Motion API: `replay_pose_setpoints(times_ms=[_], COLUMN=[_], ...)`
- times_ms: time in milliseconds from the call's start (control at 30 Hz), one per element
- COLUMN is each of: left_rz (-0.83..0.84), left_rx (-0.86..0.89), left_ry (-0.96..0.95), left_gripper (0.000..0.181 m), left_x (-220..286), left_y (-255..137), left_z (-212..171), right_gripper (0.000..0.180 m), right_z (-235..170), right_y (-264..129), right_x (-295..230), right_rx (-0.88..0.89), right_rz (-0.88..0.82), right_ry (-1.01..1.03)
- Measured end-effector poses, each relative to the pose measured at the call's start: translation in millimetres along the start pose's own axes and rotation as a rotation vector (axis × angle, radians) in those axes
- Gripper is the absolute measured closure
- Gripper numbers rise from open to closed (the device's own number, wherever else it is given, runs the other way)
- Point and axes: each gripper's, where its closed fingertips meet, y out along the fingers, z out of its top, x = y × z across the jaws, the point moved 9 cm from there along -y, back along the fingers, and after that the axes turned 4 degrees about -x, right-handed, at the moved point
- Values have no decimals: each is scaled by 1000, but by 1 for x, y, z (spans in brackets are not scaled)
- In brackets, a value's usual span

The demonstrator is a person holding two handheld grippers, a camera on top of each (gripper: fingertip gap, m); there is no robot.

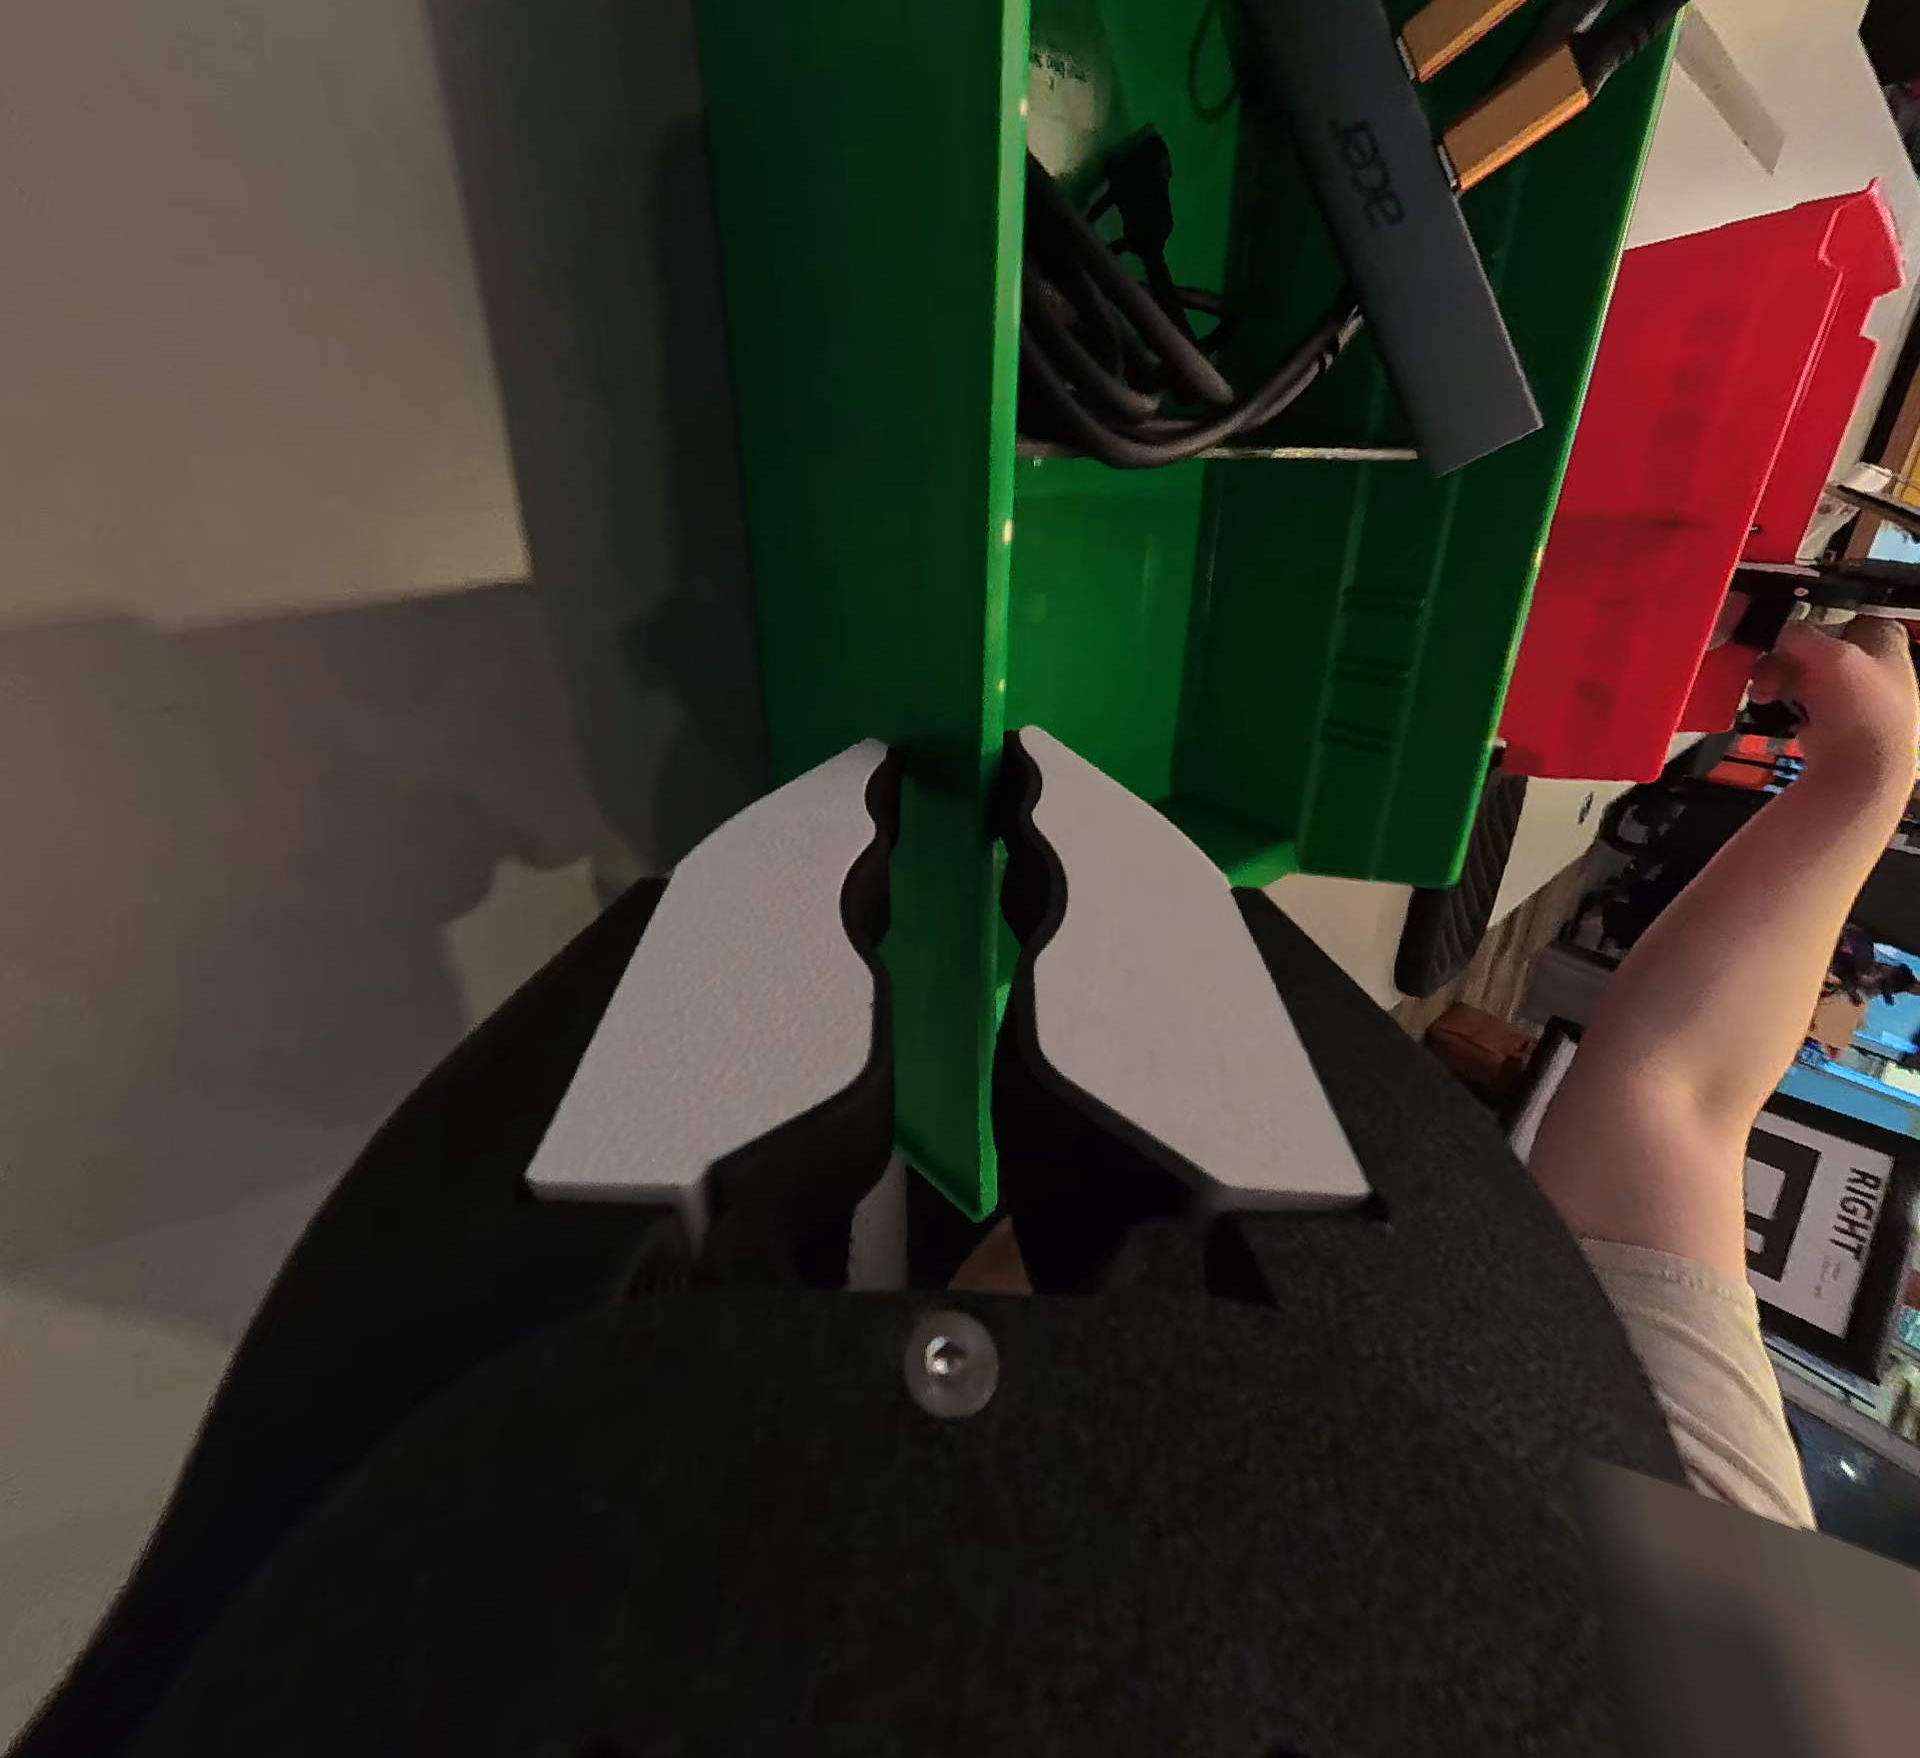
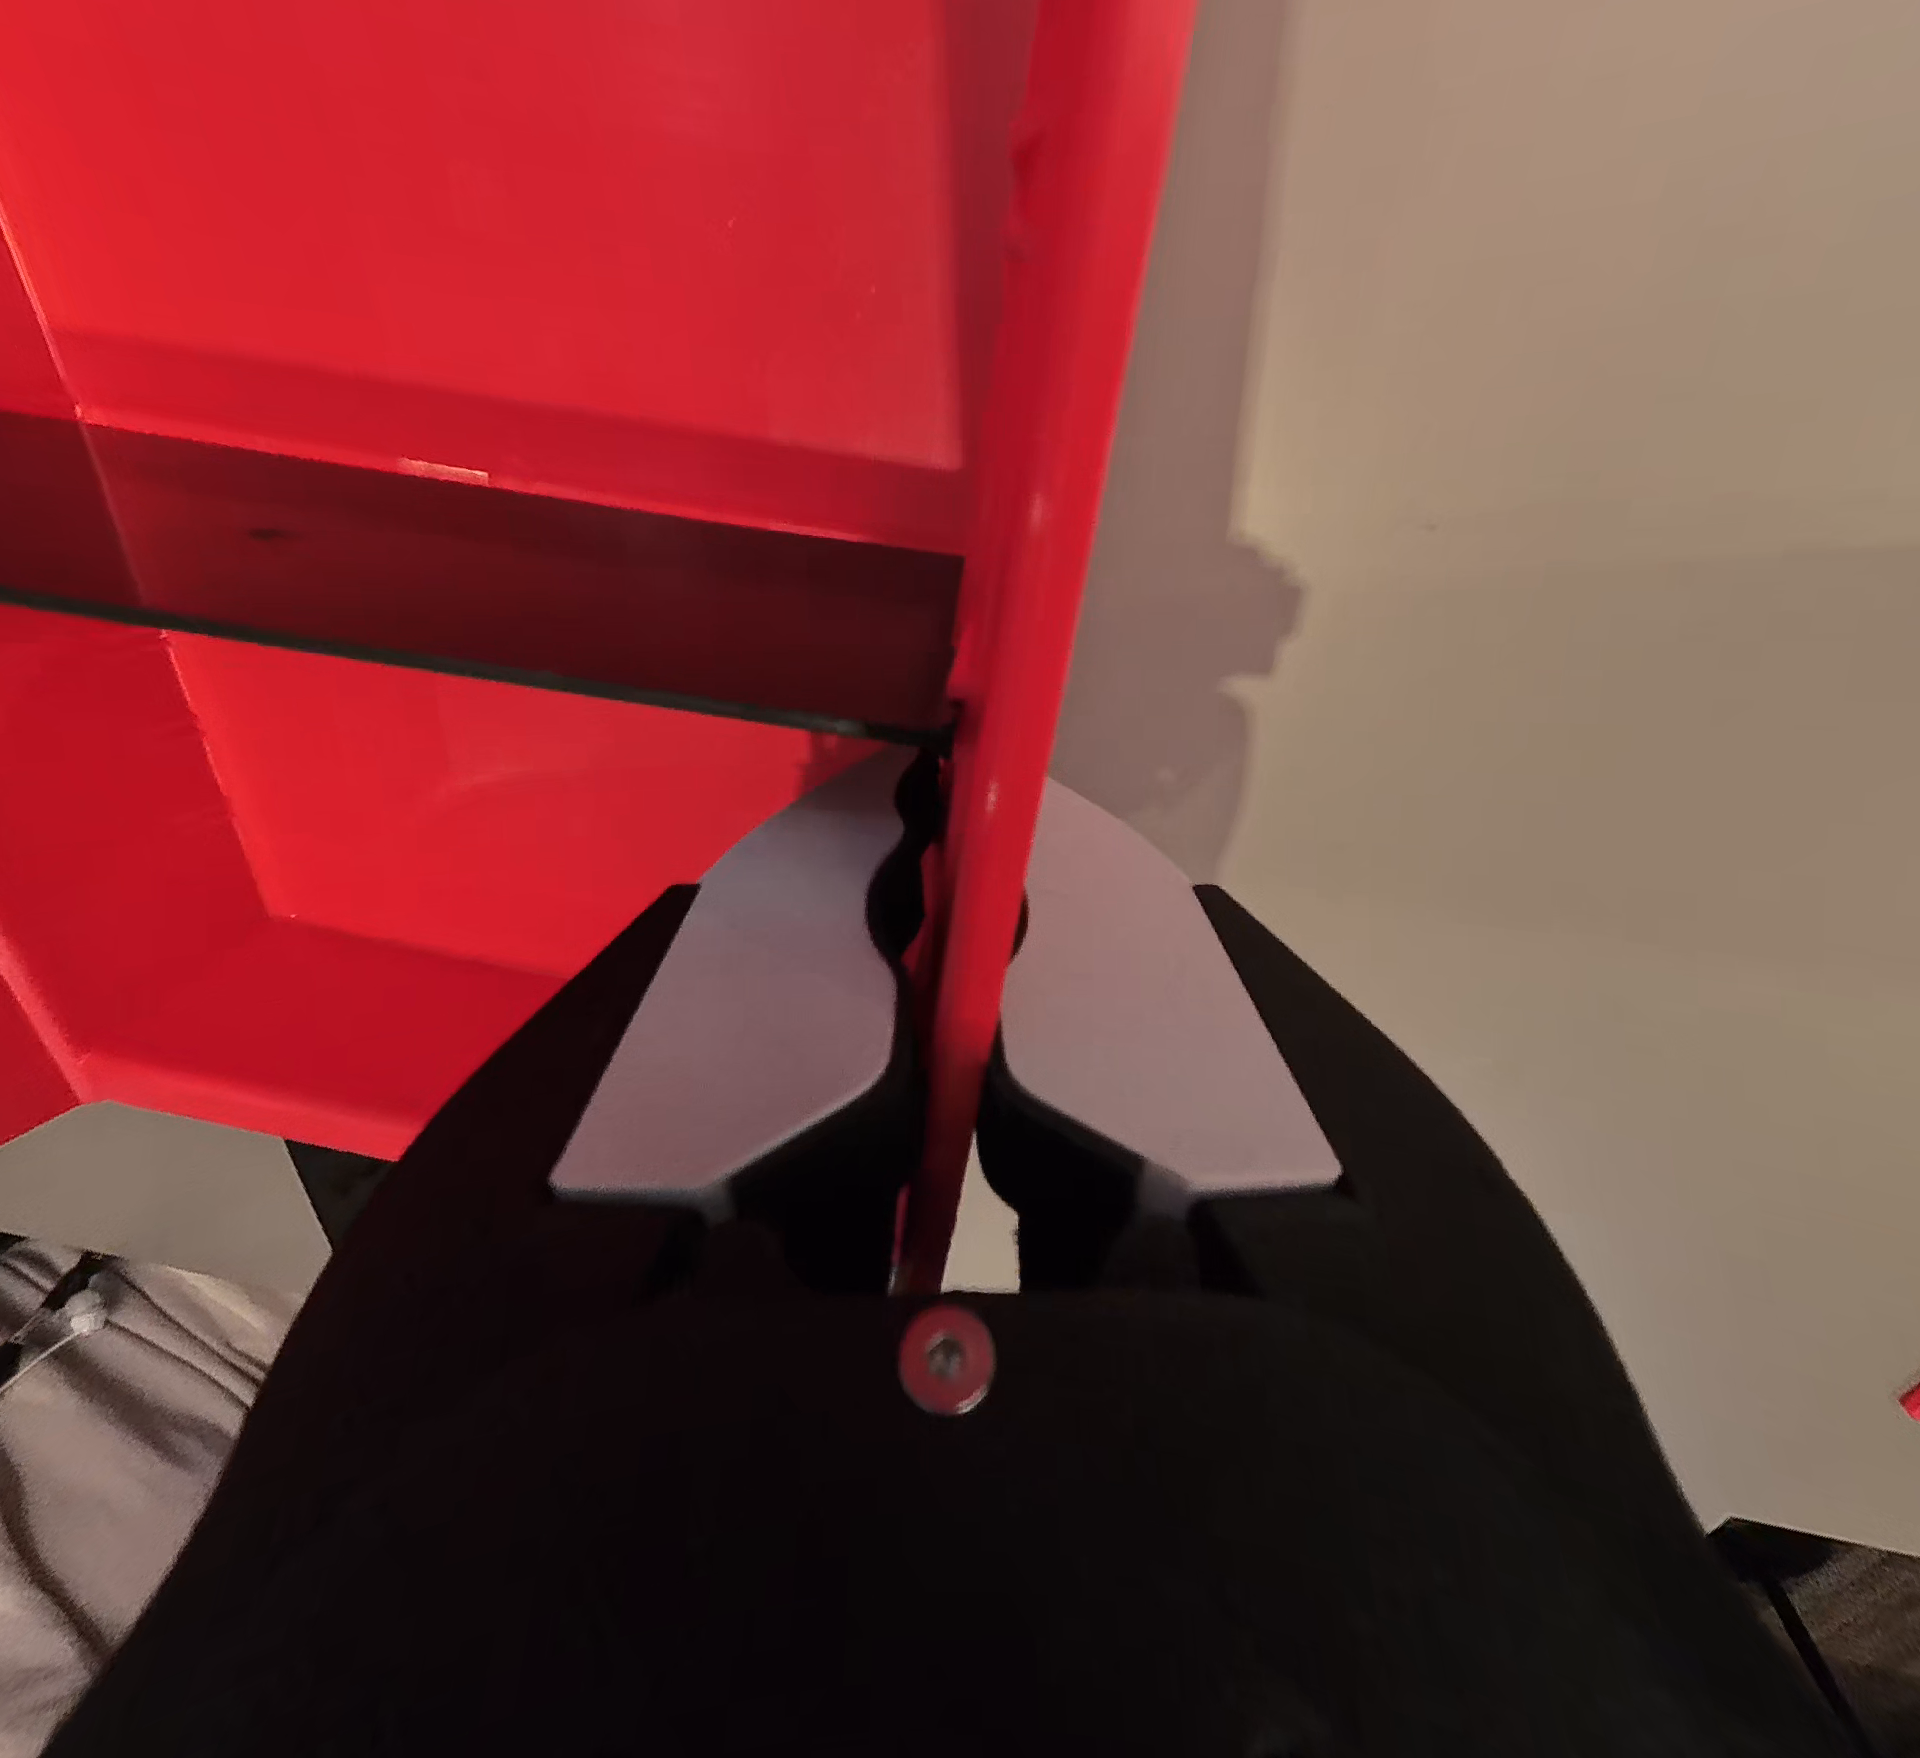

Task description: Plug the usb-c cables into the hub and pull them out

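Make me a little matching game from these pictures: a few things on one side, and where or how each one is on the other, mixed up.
Things:
1. Left tongs
2. Right tongs
3. Hub
4. Gold plugs

States:
a. Pushed into the hub's side
b. Shut on the red bin's wall
c. Lying slantwise inside the green bin
d. Shut on the green bin's wall

Pairs: 1-d, 2-b, 3-c, 4-a. The green bin holds the hub and a black cable coil; the red bin looks empty in the part shown.
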Motion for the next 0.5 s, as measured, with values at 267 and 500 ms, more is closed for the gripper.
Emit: replay_pose_setpoints(times_ms=[267,500], left_rz=[4,-16], left_rx=[153,259], left_ry=[-64,-142], left_gripper=[164,163], left_x=[-22,-42], left_y=[-17,-32], left_z=[1,-9], right_gripper=[175,174], right_z=[-1,-1], right_y=[0,0], right_x=[1,2], right_rx=[8,13], right_rz=[10,17], right_ry=[-7,-22])
